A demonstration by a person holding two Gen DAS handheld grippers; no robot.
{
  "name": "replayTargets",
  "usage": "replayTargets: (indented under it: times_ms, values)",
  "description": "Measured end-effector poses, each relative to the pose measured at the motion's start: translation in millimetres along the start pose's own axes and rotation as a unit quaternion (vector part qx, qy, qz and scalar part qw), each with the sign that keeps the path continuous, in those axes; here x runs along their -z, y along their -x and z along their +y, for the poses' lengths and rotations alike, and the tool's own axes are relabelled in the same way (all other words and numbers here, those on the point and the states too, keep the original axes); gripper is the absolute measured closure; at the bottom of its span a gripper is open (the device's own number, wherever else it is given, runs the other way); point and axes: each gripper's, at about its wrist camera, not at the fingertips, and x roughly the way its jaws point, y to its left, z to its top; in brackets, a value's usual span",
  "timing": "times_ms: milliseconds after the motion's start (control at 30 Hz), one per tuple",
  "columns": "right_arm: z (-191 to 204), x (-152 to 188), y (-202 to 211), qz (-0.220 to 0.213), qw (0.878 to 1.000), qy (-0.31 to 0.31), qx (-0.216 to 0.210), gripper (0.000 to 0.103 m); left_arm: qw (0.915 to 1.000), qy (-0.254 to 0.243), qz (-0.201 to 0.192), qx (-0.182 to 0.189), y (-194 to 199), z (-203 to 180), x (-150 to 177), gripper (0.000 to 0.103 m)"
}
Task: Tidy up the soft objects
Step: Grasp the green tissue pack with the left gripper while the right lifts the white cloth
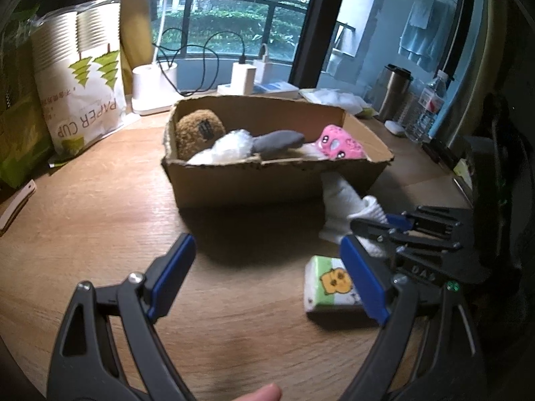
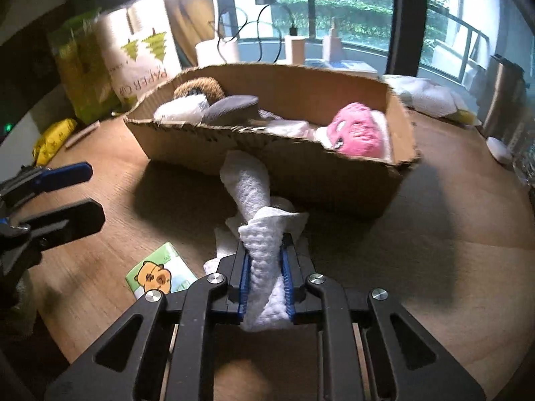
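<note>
A shallow cardboard box stands on the wooden table. It holds a brown plush, a white fluffy item, a grey soft piece and a pink plush. My right gripper is shut on a white knitted cloth, which trails up to the box's front wall; both show in the left wrist view, the gripper and the cloth. My left gripper is open and empty in front of the box. A green tissue pack lies beside its right finger.
A paper-cup bag and green packages stand at the left. A white lamp base, chargers with cables, a steel tumbler and a water bottle line the back by the window. A yellow packet lies at left.
</note>
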Motion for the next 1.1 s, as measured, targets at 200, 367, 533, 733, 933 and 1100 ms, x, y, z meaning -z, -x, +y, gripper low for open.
replayTargets:
  times_ms: [200,367,533,733,933,1100]
  values:
    - [-17,7,21,-0.021,1.000,-0.019,0.002,0.085,0.9998,-0.018,0.006,0.005,-1,-20,2,0.014]
    - [-35,16,33,-0.032,0.999,-0.037,-0.004,0.085,0.9991,-0.033,0.026,0.012,-10,-39,6,0.014]
    - [-50,26,39,-0.039,0.998,-0.050,-0.010,0.085,0.9976,-0.052,0.044,0.011,-23,-58,10,0.014]
    - [-64,37,44,-0.044,0.997,-0.064,-0.018,0.085,0.9950,-0.059,0.080,-0.007,-44,-69,17,0.014]
    - [-76,45,46,-0.046,0.996,-0.076,-0.022,0.085,0.9940,-0.052,0.095,-0.015,-53,-69,21,0.015]
    - [-79,48,50,-0.052,0.995,-0.079,-0.026,0.085,0.9926,-0.061,0.104,-0.009,-59,-73,28,0.035]
